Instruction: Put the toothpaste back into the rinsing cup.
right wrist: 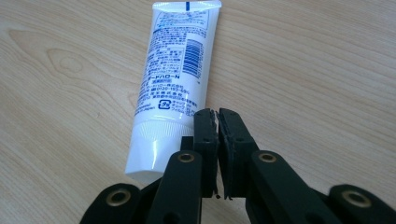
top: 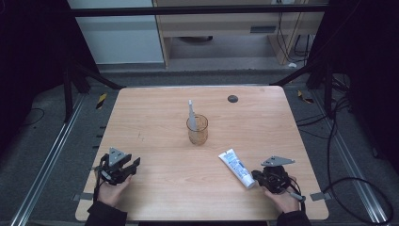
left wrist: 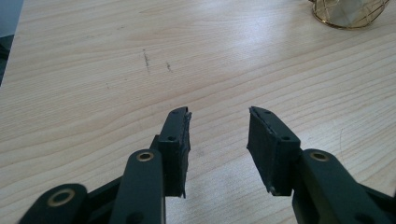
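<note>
A white toothpaste tube with blue print lies flat on the wooden table, near the front right. My right gripper rests just beside the tube's capped end. In the right gripper view the tube lies left of my right gripper, whose jaws are shut with nothing between them. At the front left, a hand holds my left gripper low over bare wood. Its jaws stand open and empty in the left gripper view.
A gold wire cup stands mid-table with a pale upright stick-like item in it; its base shows at the top right of the left gripper view. A small black disc lies near the far edge.
</note>
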Tool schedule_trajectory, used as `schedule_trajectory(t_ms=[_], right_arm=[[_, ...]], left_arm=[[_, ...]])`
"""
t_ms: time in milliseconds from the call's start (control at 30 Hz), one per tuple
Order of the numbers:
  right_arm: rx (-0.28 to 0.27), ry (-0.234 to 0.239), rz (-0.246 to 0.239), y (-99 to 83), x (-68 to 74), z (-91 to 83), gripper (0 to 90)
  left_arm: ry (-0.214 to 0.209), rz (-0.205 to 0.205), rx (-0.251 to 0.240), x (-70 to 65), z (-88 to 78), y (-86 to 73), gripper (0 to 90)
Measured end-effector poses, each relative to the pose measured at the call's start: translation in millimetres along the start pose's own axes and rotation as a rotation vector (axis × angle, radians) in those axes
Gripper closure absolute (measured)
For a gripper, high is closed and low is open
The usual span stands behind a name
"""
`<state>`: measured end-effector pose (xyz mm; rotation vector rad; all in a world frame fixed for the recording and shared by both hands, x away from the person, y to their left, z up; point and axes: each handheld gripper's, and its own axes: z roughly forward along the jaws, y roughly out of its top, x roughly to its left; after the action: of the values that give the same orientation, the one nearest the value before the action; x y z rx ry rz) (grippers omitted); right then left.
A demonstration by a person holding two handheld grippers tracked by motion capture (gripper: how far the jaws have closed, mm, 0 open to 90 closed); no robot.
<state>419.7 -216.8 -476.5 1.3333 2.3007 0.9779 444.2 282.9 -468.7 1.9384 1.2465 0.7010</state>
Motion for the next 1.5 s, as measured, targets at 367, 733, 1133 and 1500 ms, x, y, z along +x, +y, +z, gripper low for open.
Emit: schedule_trajectory(t_ms=[367,733,1133,1500], right_arm=[[-0.062,-0.012,0.003,22.4,0.0,-8.9,73.2],[-0.024,0.006,-0.005,45.9,9.5,-1.9,49.6],[0.037,0.02,-0.041,59.1,20.5,16.2,39.1],[0.114,0.028,-0.054,63.8,27.9,35.4,36.1]], left_arm=[[0.0,-0.002,0.007,1.3,1.7,-0.2,55.6],[-0.002,0.005,0.019,1.2,4.0,0.6,54.5],[-0.008,0.013,0.036,0.1,7.9,1.0,53.0],[-0.012,0.011,0.044,0.5,8.9,0.9,52.7]])
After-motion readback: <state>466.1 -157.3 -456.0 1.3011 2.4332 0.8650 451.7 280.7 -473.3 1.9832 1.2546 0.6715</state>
